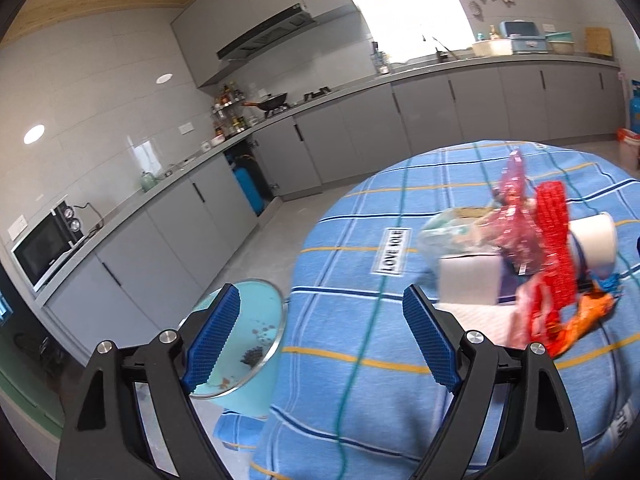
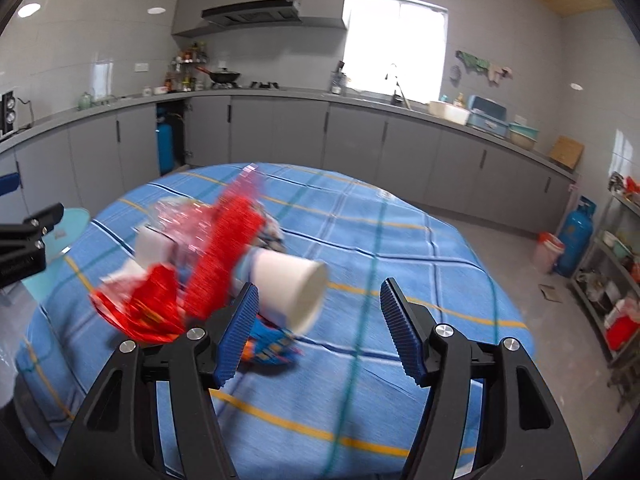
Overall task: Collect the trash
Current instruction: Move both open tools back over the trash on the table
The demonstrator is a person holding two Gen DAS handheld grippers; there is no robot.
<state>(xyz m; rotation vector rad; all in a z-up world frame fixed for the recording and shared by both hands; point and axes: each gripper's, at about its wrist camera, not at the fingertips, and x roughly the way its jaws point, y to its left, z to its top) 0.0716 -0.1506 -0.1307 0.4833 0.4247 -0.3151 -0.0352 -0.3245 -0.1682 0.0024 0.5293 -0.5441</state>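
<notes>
A heap of trash lies on a round table with a blue checked cloth (image 1: 360, 248): a red wrapper (image 1: 554, 248), a pink crinkled bag (image 1: 516, 208), a white box (image 1: 468, 280), a white paper cup (image 1: 596, 240) on its side and an orange wrapper (image 1: 580, 320). My left gripper (image 1: 322, 332) is open and empty, left of the heap, above the table's edge. In the right wrist view the red wrapper (image 2: 224, 256), the cup (image 2: 292, 288) and a blue wrapper (image 2: 268, 348) lie just ahead. My right gripper (image 2: 318, 328) is open and empty, its left finger (image 2: 240, 328) close beside the cup.
A light blue bin (image 1: 256, 344) with dark crumbs inside stands on the floor left of the table; it shows at the left edge of the right wrist view (image 2: 70, 220). Grey kitchen cabinets (image 1: 360, 128) run along the walls. A blue gas cylinder (image 2: 576, 236) and a shelf rack (image 2: 616, 280) stand at the right.
</notes>
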